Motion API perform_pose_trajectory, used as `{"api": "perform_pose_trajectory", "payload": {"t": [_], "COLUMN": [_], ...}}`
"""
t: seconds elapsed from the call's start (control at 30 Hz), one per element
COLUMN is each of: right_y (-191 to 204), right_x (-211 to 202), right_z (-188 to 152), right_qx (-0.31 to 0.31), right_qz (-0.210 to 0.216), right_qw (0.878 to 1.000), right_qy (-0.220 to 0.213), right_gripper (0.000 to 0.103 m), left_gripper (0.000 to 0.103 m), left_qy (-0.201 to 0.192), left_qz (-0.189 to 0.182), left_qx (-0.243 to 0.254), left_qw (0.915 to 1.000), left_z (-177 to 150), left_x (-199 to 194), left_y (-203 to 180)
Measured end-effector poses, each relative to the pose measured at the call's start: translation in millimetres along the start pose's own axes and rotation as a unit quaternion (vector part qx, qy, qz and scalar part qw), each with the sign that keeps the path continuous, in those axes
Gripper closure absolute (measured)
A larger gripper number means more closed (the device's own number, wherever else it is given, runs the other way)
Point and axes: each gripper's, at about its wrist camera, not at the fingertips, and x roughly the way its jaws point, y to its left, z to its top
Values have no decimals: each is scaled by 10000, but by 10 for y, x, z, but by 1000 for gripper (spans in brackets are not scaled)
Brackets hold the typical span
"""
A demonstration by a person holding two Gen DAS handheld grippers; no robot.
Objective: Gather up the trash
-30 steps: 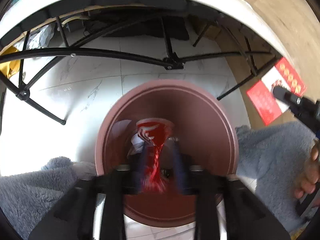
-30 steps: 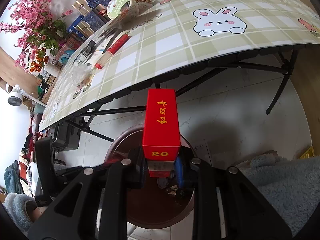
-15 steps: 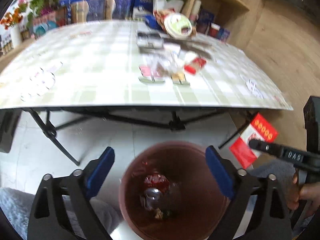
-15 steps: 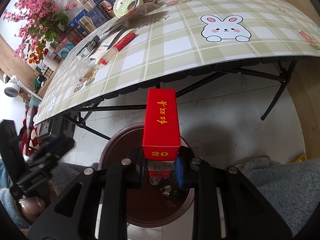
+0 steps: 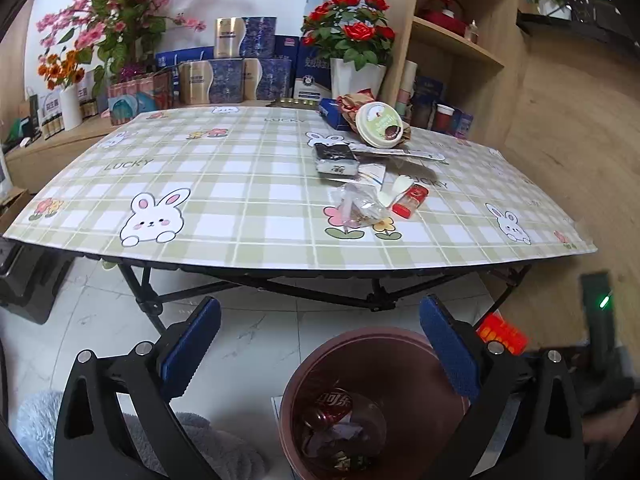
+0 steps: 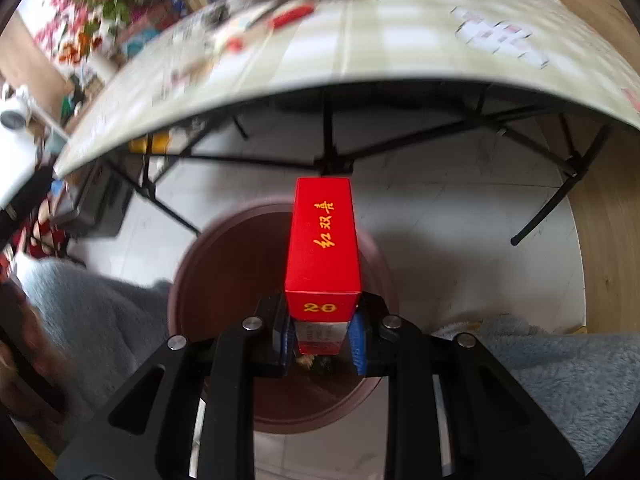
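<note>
A brown bin (image 5: pixel 384 338) stands on the floor below the table's front edge, with a crushed red can (image 5: pixel 332 404) and scraps inside. My left gripper (image 5: pixel 320 304) hovers above the bin facing the table, its jaws opening wide with nothing between them. My right gripper (image 6: pixel 322 332) is shut on a red cigarette box (image 6: pixel 323 248), which it holds over the bin (image 6: pixel 224 280). That box (image 5: pixel 500 332) also shows at the right of the left wrist view. On the table lie a clear crumpled wrapper (image 5: pixel 356 208), a small red packet (image 5: pixel 410 200) and a black pack (image 5: pixel 334 158).
The checked folding table (image 5: pixel 224 200) has black legs (image 5: pixel 360 300) just behind the bin. A round lidded tub (image 5: pixel 379 125), boxes and flower pots (image 5: pixel 356 76) crowd its far side. Wooden shelves (image 5: pixel 460 40) rise at the right. Grey fleece-covered legs (image 6: pixel 560 368) flank the bin.
My left gripper let go of the red can, which now lies in the bin, then opened, rose and tilted up toward the table. My right gripper carried the red box over the bin.
</note>
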Motion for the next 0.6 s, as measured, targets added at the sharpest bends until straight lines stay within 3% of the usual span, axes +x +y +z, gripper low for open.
{"api": "perform_pose_trajectory", "payload": {"t": [0.2,0.6], "right_y": [52,24], "right_x": [258,250], "right_z": [-69,-81], "right_qx": [-175,-108], "right_qz": [-267,-343], "right_qw": [9986,9982], "right_qy": [424,476], "right_gripper": [77,70], "left_gripper": [6,6], "left_qy": [41,87], "left_qz": [71,115], "left_qx": [-178,-266], "left_qw": [9998,9995], "left_z": [-32,-40], "left_x": [-33,-40], "left_y": [115,161]}}
